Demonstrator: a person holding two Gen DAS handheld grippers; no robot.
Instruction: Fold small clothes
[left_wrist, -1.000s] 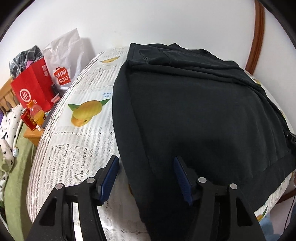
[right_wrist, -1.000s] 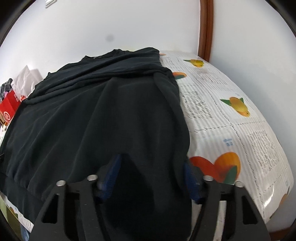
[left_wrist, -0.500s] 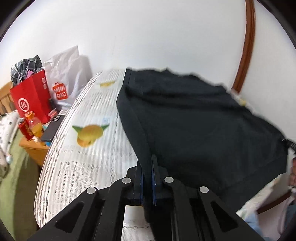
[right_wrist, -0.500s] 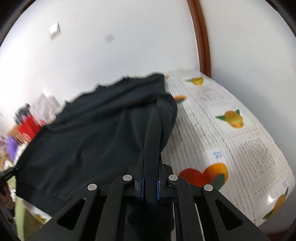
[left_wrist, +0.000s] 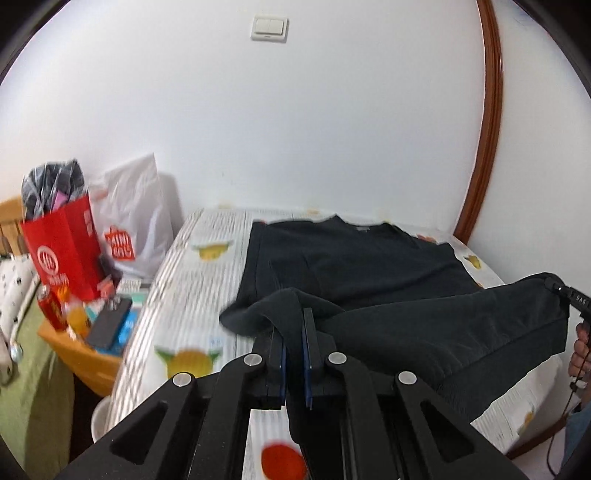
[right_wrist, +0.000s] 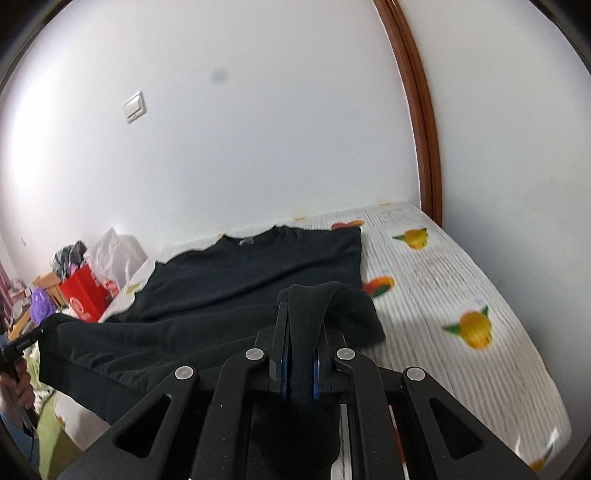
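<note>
A black sweatshirt (left_wrist: 354, 266) lies on a bed with a white, fruit-printed sheet (left_wrist: 207, 280), its collar toward the far wall. My left gripper (left_wrist: 293, 343) is shut on the near left corner of its hem, which is lifted above the sheet. My right gripper (right_wrist: 300, 347) is shut on the near right corner of the sweatshirt (right_wrist: 251, 269), also raised. The hem hangs stretched between the two grippers. The right gripper's tip (left_wrist: 570, 293) and a hand (left_wrist: 581, 350) show at the right edge of the left wrist view. The left gripper (right_wrist: 18, 345) shows at the left edge of the right wrist view.
Left of the bed stand a red paper bag (left_wrist: 64, 251) and a white plastic bag (left_wrist: 135, 221), with a phone (left_wrist: 109, 325), a can and a bottle on an orange stand. A white wall with a light switch (left_wrist: 269, 27) is behind the bed. A brown door frame (right_wrist: 421, 122) rises at right.
Both grippers went from open around the hem to shut on its corners, then rose, lifting the near edge of the sweatshirt off the bed and toward the collar.
</note>
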